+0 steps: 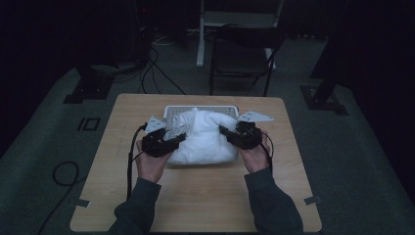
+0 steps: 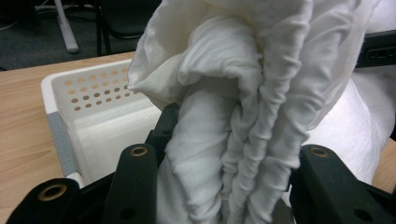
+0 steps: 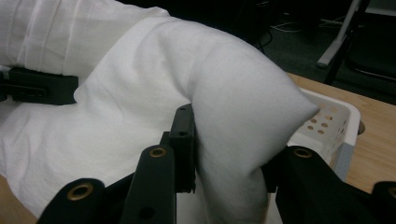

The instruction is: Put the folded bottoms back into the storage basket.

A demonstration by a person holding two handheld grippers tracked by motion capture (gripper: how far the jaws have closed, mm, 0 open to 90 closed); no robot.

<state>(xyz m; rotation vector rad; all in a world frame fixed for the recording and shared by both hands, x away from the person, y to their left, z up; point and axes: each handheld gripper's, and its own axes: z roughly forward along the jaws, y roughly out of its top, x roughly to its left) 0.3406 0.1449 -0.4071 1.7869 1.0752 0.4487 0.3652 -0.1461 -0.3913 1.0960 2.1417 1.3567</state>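
A white pillow in a white case [image 1: 205,139] lies on the wooden table [image 1: 195,196], its far part over a white perforated basket [image 1: 201,109]. My left gripper [image 1: 178,139] is shut on a bunched, wrinkled fold of the white fabric [image 2: 233,140] at the pillow's left side. At the right side, my right gripper [image 1: 226,132] is shut on a plump corner of the pillow [image 3: 243,121]. In the right gripper view the other gripper's black jaw shows at the far left against the cloth. A hand holds each gripper from below.
The basket [image 2: 93,107] has rows of round holes and a grey corner strip; its rim [image 3: 336,116] also sits behind the pillow corner. A black chair [image 1: 244,54] and cables stand on the dark floor beyond the table. Bare tabletop lies in front of the hands.
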